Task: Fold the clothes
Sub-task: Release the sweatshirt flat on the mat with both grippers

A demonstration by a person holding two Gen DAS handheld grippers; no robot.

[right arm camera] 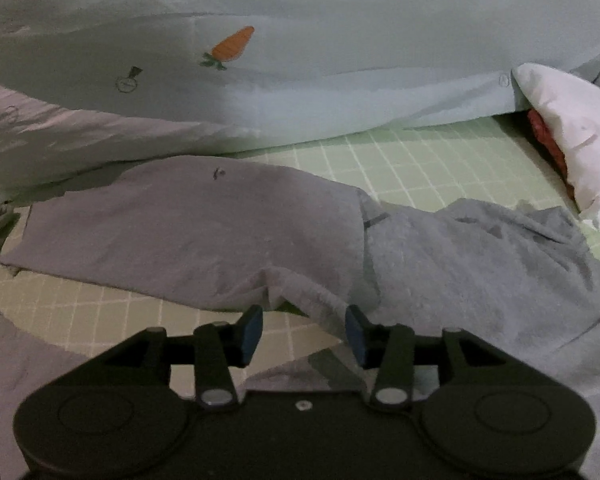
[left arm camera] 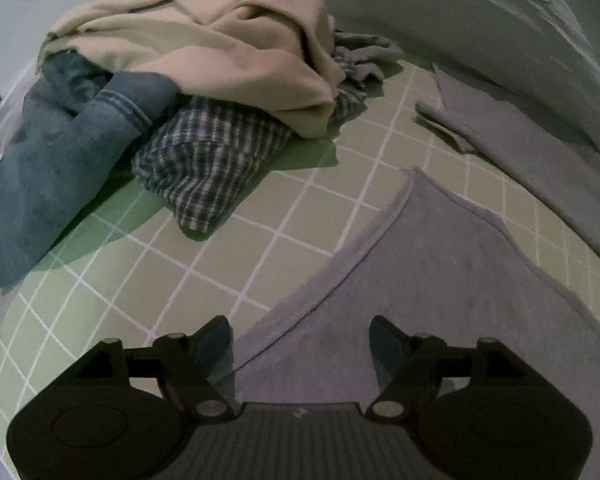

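My left claw (left arm camera: 301, 344) hangs wide open over one leg of the grey trousers (left arm camera: 440, 288) spread on my green checked bed (left arm camera: 228, 264); my right claw (right arm camera: 304, 330), also open, hovers at their crotch, a laundry pile (left arm camera: 204, 60) heaped beyond.

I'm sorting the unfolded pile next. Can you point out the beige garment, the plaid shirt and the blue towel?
beige garment (left arm camera: 220, 56): left wrist view, broad upper fold.
plaid shirt (left arm camera: 208, 160): left wrist view, middle of the checked panel.
blue towel (left arm camera: 48, 172): left wrist view, plain lower half.
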